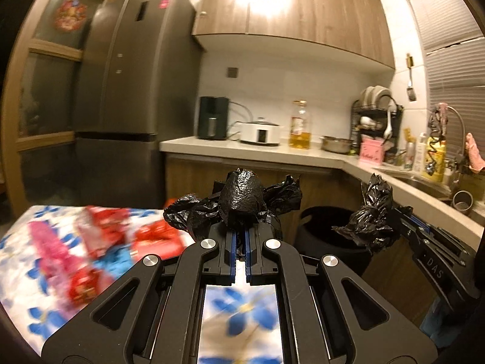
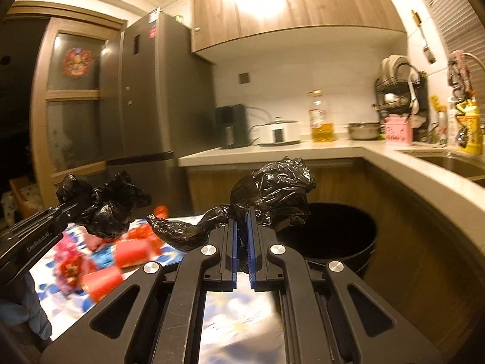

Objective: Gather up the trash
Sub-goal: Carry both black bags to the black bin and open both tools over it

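My left gripper [image 1: 241,230] is shut on a crumpled bunch of black trash bag [image 1: 242,200] that sticks up past the blue pads. In the right wrist view my right gripper [image 2: 242,227] is likewise shut on black trash bag plastic [image 2: 272,188], with a twisted tail hanging left. Each gripper also shows in the other's view: the right gripper [image 1: 397,215] at the right, the left gripper [image 2: 65,209] at the left, both with a black clump at the tips. I cannot tell whether the two clumps join. Red and pink wrappers [image 1: 100,242] lie blurred on the floral tablecloth [image 1: 18,261].
A black trash bin [image 2: 333,230] stands open on the floor beside the table, under the L-shaped counter [image 2: 409,179]. On the counter are a rice cooker [image 1: 260,133], an oil bottle [image 1: 300,127], a dish rack and a sink. A grey fridge [image 1: 127,91] stands at the left.
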Action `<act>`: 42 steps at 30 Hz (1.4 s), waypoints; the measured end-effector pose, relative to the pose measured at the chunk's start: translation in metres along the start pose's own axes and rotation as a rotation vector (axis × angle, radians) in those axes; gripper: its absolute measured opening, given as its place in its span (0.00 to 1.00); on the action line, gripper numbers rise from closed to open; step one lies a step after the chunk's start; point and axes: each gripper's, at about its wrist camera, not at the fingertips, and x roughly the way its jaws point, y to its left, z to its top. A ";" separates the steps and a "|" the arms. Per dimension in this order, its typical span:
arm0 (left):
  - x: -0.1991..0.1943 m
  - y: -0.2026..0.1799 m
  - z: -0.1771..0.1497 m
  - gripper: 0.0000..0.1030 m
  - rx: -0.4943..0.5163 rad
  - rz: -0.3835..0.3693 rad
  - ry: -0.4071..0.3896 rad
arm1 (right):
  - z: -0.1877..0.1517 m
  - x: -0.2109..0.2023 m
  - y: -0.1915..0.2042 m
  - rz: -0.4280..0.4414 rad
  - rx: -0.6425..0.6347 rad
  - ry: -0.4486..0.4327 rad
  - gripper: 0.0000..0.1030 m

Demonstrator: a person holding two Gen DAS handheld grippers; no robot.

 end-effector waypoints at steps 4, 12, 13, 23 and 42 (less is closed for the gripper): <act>0.039 -0.029 0.005 0.03 0.005 -0.054 -0.001 | 0.009 0.015 -0.029 -0.054 0.027 -0.016 0.07; 0.096 -0.076 0.005 0.03 0.018 -0.131 0.013 | 0.025 0.041 -0.069 -0.094 0.065 -0.051 0.07; 0.101 -0.079 0.006 0.03 0.018 -0.138 0.014 | 0.024 0.044 -0.072 -0.095 0.067 -0.050 0.07; 0.150 -0.110 0.003 0.03 0.016 -0.214 0.034 | 0.023 0.067 -0.092 -0.086 0.089 -0.011 0.07; 0.199 -0.124 -0.013 0.04 -0.023 -0.286 0.101 | 0.021 0.103 -0.110 -0.067 0.101 0.011 0.15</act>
